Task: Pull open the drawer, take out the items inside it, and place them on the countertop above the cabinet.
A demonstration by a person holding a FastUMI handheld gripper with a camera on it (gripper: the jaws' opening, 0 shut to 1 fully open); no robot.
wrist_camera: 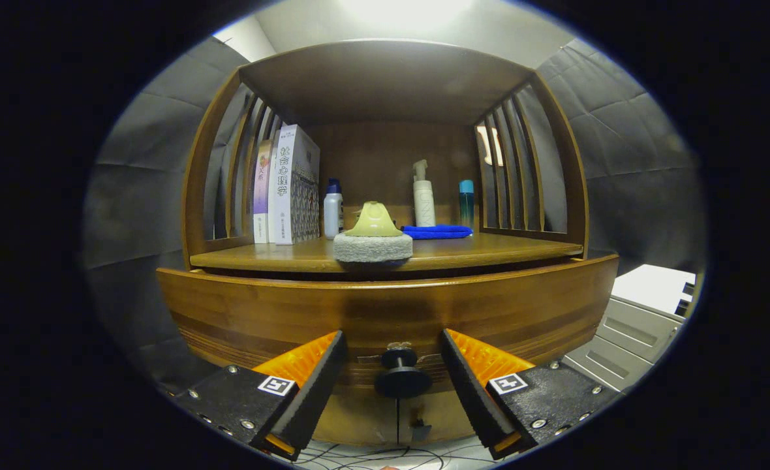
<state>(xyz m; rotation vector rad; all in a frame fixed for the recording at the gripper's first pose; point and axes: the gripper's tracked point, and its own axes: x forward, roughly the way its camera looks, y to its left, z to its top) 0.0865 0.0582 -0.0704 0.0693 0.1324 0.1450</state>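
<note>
Gripper view: gripper (395, 365) fingers (spread apart) flank drawer knob (401, 375).

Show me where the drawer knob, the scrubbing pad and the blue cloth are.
Drawer knob (402, 380): gripper view, on its round disc, between the open fingers.
Scrubbing pad (372, 248): gripper view, on its grey fibre base.
Blue cloth (437, 231): gripper view, on its folded top.

1. The drawer (385, 313) sits closed under the counter (489, 251), its knob (401, 375) between the spread fingers of the tongs (395, 372), touching neither.
2. A scrub pad (373, 241) rests at the counter's front edge, above the knob.
3. Books (287, 186) stand at the left, a small bottle (333, 209) just right of them.
4. A folded cloth (437, 231) lies behind the pad, before a pump bottle (423, 196) and a slim bottle (466, 202).
</note>
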